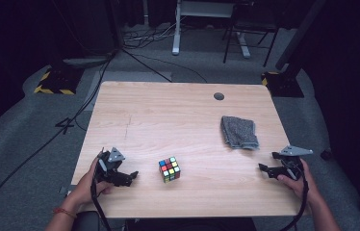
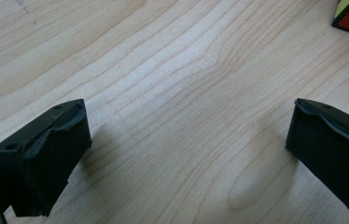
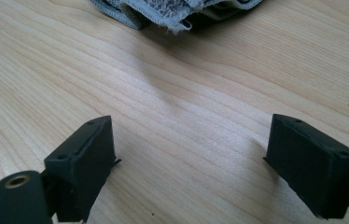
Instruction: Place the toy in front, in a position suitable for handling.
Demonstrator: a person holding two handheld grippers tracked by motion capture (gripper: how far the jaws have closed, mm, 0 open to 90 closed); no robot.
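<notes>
1. We hold the left claw [image 1: 129,176] low over the pale wooden tabletop [image 1: 168,120], jaws spread wide with nothing between them.
2. The right claw [image 1: 266,162] is likewise spread and empty, near the right edge.
3. The multicoloured plastic puzzle cube [image 1: 169,169] stands free on the tabletop between both claws, nearer the left one.
4. The folded grey knitted cloth [image 1: 239,132] lies just ahead of the right claw.
5. We judge this the approach step; next, advance the left claw to bracket the cube, then close.

A wooden bench [image 1: 168,120] is seen, with a small round hole [image 1: 219,96] near its far edge. Black cables [image 1: 144,57] are laid on the grey floor [image 1: 24,144] behind it.
</notes>
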